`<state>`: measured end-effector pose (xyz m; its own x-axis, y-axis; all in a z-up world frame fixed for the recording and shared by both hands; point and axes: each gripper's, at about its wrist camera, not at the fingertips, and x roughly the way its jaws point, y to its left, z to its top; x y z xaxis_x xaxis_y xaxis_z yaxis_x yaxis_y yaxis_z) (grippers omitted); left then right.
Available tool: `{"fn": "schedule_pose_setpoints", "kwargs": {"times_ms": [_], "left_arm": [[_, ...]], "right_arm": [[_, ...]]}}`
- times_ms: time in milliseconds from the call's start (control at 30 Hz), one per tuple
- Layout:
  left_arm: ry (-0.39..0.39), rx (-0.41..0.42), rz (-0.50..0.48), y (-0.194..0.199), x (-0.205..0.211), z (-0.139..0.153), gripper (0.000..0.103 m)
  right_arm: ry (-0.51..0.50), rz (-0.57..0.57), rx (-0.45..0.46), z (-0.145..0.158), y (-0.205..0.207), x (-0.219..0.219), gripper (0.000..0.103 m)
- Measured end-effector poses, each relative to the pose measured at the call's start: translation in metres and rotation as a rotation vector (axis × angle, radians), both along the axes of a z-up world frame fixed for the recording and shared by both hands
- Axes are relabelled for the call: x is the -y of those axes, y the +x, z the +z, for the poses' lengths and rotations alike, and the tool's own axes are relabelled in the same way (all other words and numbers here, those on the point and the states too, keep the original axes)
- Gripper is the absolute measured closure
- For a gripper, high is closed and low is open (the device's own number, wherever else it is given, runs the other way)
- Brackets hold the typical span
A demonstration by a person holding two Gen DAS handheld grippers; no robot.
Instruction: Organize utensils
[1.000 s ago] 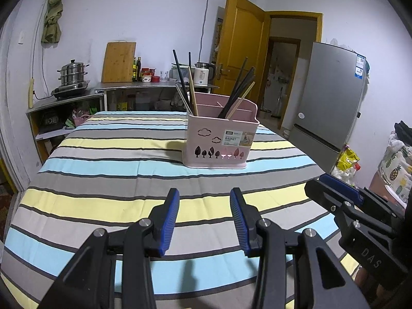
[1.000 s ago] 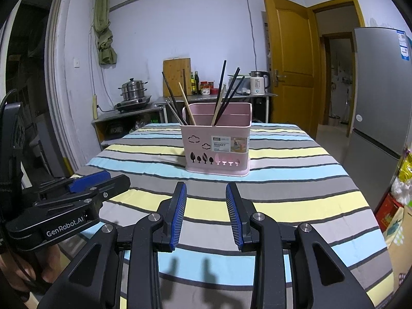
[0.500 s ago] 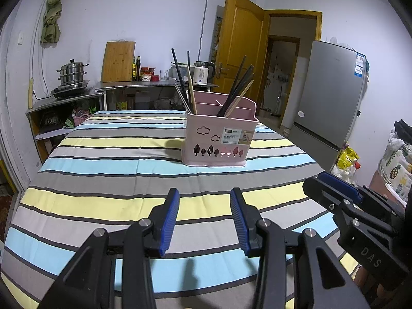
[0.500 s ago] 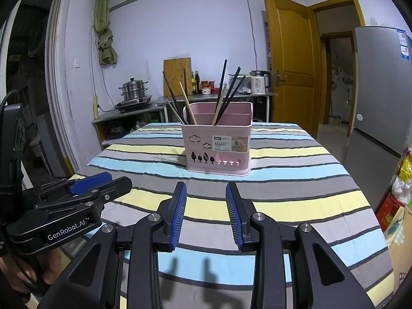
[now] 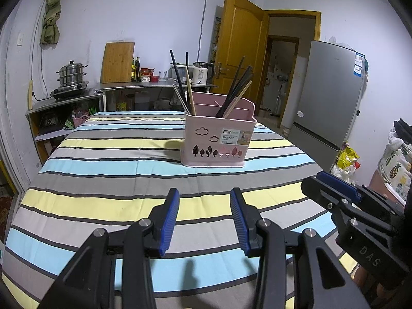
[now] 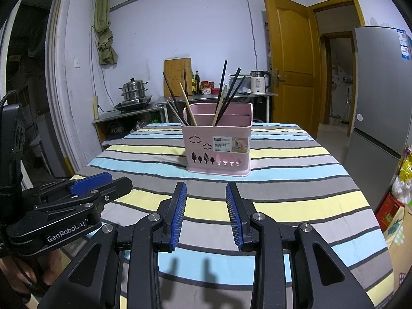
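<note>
"BASKET" reads on the sticker on the front of the pink utensil basket (image 6: 217, 152), both views; the smaller print above and beside that word is too small to read. "GenRobot.AI" in white on the side of the left tool (image 6: 90, 188), seen from the right wrist view. "DAS" on the side of the right tool (image 5: 332, 182), seen from the left wrist view. White kettle (image 6: 258, 85) has a small number, maybe "55", not sure. Fridge (image 5: 332, 97) stickers illegible.
</note>
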<state>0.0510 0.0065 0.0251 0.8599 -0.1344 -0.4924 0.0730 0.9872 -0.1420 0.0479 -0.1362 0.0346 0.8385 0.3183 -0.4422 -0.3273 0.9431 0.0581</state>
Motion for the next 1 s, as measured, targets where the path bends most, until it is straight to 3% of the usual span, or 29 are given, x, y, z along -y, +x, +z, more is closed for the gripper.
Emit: {"fn": "schedule_pose_setpoints", "kwargs": {"times_ms": [1000], "left_arm": [[0.006, 0.000, -0.004, -0.0028, 0.0033, 0.0009, 0.060]], "right_arm": [[0.001, 0.002, -0.002, 0.0017, -0.0014, 0.0001, 0.070]]}}
